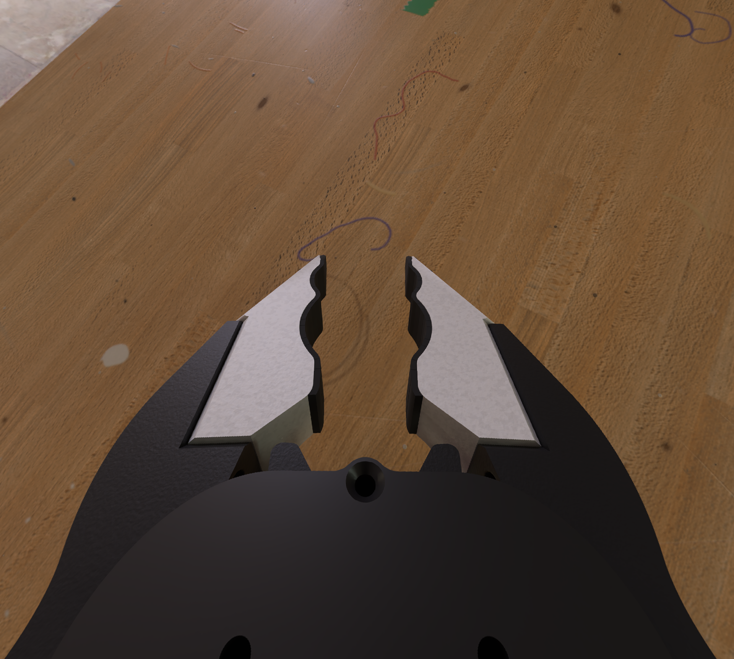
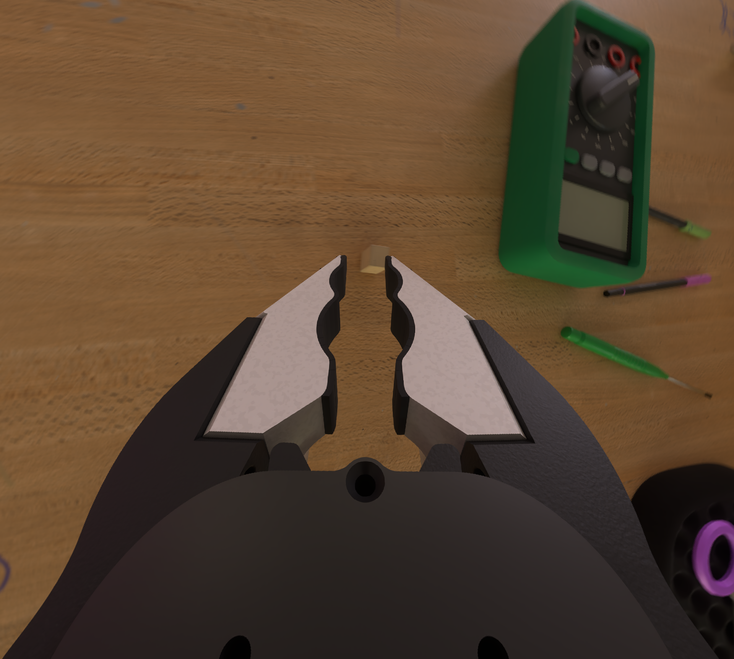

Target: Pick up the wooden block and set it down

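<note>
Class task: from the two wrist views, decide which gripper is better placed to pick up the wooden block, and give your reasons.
Right. The right gripper is open, with the wooden block on the table just beyond its fingertips. The left gripper, also open, faces bare tabletop; no block appears in its view.

My left wrist camera looks forward and down along my fingers over the scribbled wooden table [image 1: 516,203] toward its far-left edge, while my right one hangs closer, facing steeply down beside the green multimeter [image 2: 548,163].
</note>
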Action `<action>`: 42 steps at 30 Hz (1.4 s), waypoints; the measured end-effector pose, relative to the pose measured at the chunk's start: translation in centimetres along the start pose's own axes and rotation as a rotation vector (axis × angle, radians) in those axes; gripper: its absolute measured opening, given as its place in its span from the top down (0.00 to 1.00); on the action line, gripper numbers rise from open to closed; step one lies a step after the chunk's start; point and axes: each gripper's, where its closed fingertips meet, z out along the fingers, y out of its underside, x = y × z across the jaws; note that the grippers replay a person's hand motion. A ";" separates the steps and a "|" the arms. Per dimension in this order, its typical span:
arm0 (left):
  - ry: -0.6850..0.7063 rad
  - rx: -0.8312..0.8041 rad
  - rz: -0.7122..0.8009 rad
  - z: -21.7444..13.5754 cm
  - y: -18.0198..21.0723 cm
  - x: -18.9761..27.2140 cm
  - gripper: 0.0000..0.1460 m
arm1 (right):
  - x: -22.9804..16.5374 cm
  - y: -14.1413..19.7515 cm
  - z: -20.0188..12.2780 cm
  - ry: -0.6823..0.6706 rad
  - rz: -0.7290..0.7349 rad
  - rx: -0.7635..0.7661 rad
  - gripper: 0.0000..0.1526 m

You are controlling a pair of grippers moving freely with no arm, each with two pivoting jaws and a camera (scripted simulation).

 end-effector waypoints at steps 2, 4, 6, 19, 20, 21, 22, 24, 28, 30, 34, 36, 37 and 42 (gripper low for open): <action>-0.001 0.001 0.001 0.0 0.0 0.0 0.73 | 0.9 0.2 0.7 0.007 0.075 -0.020 0.88; 0.000 0.001 0.002 0.0 0.0 0.0 0.73 | 1.3 0.3 1.1 -0.011 0.124 -0.025 0.88; 0.000 0.001 0.001 0.0 0.0 0.0 0.73 | 1.0 0.3 1.4 -0.034 0.139 -0.028 0.88; -0.001 0.000 0.003 0.0 0.0 0.0 0.73 | 0.6 0.7 1.9 -0.082 0.162 -0.057 0.91; -0.001 0.000 0.003 0.0 0.0 0.0 0.73 | 0.5 0.8 2.0 -0.085 0.163 -0.058 0.92; -0.001 0.000 0.003 0.0 0.0 0.0 0.73 | 0.6 0.9 2.0 -0.081 0.159 -0.067 0.93; -0.001 0.000 0.002 0.0 0.0 0.0 0.73 | 0.6 0.9 2.0 -0.077 0.153 -0.077 0.93; -0.001 0.001 0.002 0.0 0.0 0.0 0.73 | 0.6 0.9 2.0 -0.079 0.148 -0.079 0.93; -0.002 0.000 0.003 0.0 0.0 0.0 0.73 | 1.2 0.4 0.9 -0.042 0.123 -0.050 0.93; -0.001 -0.001 0.002 0.0 0.0 0.0 0.73 | 0.3 -1.0 -0.7 -0.089 0.090 0.034 0.93; 0.000 -0.004 0.002 0.0 0.1 0.0 0.73 | -8.1 -1.9 -5.0 -0.464 -0.145 0.158 0.93; -0.001 -0.003 0.003 0.0 0.1 0.0 0.73 | -12.8 0.0 -6.8 -0.665 -0.330 0.133 0.93; -0.001 -0.003 0.003 0.0 0.1 0.0 0.73 | -14.3 0.9 -7.3 -0.682 -0.409 0.119 0.93; 0.000 -0.004 0.002 0.0 0.1 0.0 0.73 | -19.6 5.7 -9.7 -0.903 -0.613 -0.037 0.93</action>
